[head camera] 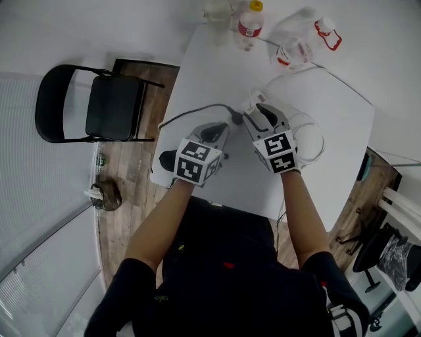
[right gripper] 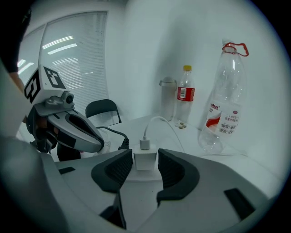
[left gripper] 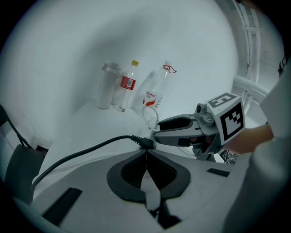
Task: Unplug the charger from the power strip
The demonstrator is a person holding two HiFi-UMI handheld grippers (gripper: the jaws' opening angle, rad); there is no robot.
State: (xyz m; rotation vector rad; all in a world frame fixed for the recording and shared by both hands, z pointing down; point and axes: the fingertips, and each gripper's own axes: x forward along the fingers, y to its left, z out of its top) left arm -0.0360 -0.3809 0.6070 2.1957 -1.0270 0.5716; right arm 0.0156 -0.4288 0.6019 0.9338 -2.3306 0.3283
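Note:
A white charger [right gripper: 144, 160] stands upright on a white base [right gripper: 142, 174] that looks like the power strip, with a white cable [right gripper: 157, 122] plugged into its top. My right gripper [right gripper: 144, 157] is open, its pads close on either side of the charger with thin gaps. In the head view this gripper [head camera: 258, 110] reaches the charger [head camera: 255, 100] at mid-table. My left gripper [left gripper: 146, 154] is shut and holds nothing. Its tips sit just short of the black cord's end [left gripper: 144, 142]. The strip itself is mostly hidden under the jaws.
At the table's far end stand a red-labelled bottle [head camera: 250, 23], a large clear bottle [head camera: 299, 43] and a clear cup [head camera: 217, 13]. A white cable coil [head camera: 310, 139] lies right of my right gripper. A black folding chair [head camera: 105, 105] stands left of the white table [head camera: 342, 125].

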